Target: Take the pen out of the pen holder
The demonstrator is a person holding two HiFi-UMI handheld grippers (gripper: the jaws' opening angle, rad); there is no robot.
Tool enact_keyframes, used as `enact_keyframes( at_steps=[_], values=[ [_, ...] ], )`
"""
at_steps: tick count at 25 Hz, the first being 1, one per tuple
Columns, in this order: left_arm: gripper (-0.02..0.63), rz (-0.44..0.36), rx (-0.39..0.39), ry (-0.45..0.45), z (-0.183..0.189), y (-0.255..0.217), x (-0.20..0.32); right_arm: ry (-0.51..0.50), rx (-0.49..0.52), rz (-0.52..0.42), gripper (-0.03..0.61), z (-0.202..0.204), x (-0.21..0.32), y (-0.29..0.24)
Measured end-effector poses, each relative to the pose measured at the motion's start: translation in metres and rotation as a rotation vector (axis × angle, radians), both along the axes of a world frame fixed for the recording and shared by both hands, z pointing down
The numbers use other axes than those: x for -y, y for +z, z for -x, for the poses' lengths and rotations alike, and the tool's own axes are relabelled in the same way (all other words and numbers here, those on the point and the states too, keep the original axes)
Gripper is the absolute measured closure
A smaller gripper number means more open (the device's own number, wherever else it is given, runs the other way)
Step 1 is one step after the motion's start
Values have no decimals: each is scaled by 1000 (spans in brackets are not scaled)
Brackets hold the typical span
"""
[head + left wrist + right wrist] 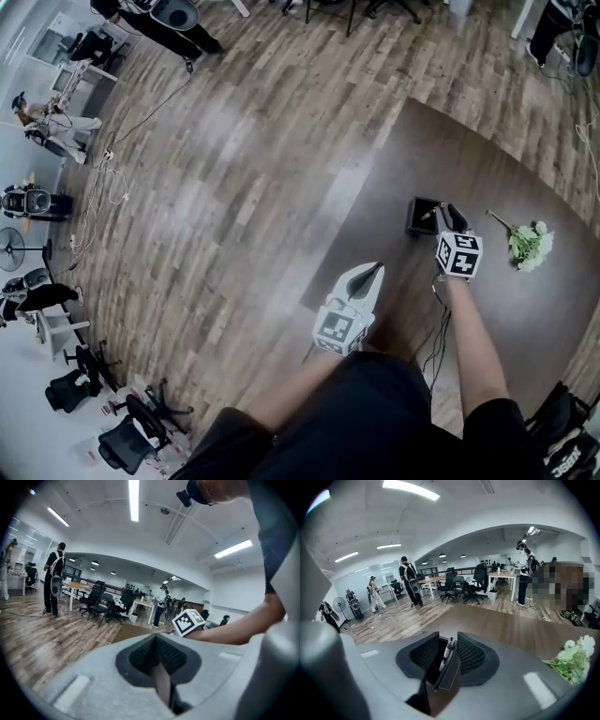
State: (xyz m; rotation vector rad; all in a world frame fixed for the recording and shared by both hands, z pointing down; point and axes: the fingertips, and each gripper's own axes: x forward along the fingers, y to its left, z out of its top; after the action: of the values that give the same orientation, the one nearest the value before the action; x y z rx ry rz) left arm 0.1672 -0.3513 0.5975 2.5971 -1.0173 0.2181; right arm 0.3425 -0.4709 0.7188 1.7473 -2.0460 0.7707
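Note:
A black square pen holder [422,216] stands on the dark brown table [534,319]. My right gripper [448,217] hovers just to the holder's right in the head view. In the right gripper view the gripper [447,638] is open, with the holder [445,679] between and below its jaws. A slim pen [447,651] with a silver and black barrel leans against the holder's wall in the gap, and neither pad touches it. My left gripper [367,275] hangs near the table's left edge, shut and holding nothing. In the left gripper view its pads [140,656] meet.
A bunch of white flowers with green leaves [530,244] lies on the table to the right of the holder, also visible as flowers [572,658] in the right gripper view. A black cable [438,328] trails off the table's near edge. Office chairs, desks and people stand far off on the wooden floor.

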Motion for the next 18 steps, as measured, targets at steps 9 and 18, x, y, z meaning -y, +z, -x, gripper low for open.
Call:
enact_keyframes(
  at_steps=[9,18],
  values=[
    [612,16,0,-11,18,5,-1,-4,-59,70,477,6,11,25],
    [612,18,-5,-11,25,2,-13,9,-51,36,519,7,1,22]
  ],
)
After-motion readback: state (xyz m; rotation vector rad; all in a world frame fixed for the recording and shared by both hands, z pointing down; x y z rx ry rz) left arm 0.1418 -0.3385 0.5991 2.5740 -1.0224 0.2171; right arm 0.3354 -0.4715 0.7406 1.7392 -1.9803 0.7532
